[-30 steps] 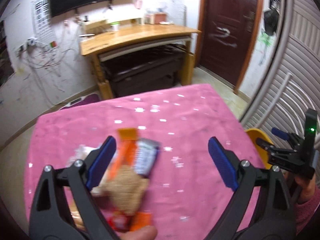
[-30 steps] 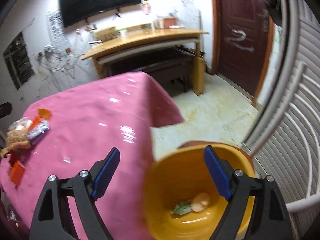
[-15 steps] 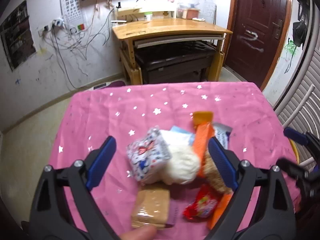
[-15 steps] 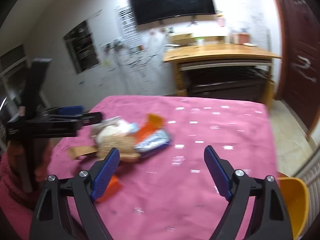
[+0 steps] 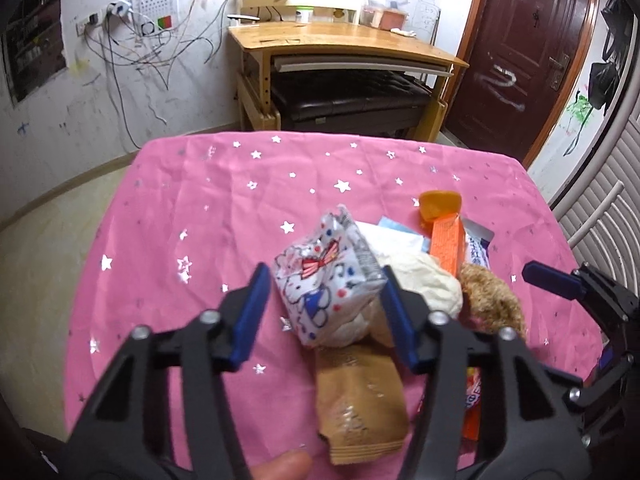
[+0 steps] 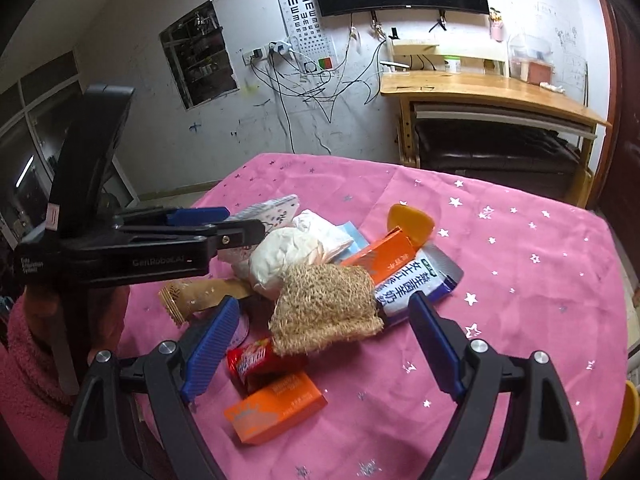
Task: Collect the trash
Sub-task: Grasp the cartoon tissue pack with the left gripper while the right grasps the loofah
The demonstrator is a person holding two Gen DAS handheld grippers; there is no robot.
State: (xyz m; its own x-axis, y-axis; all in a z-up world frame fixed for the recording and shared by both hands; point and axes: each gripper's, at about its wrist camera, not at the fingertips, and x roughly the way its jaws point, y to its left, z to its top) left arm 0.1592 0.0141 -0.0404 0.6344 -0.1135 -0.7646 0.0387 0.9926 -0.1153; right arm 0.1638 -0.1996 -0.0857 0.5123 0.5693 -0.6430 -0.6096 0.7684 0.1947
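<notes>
Left wrist view: left gripper [image 5: 326,300] clamps the printed packet [image 5: 326,282]; bare pink tablecloth [image 5: 168,216] lies toward 10 o'clock. Right gripper [image 6: 320,342] gapes wide over the loofah [image 6: 324,306].

The left wrist view looks down close over the trash pile [image 5: 384,288] toward the far wall. The right wrist view faces the same pile [image 6: 320,280] from its right side, catching the left tool [image 6: 224,224]. Both share the pink-clothed desk [image 5: 224,200].

Right wrist view: bench [image 6: 540,280] cloth bare at right; trash pile [image 6: 320,280] crowds center-left, left hand-held gripper [image 6: 216,222] blocking its left side.
</notes>
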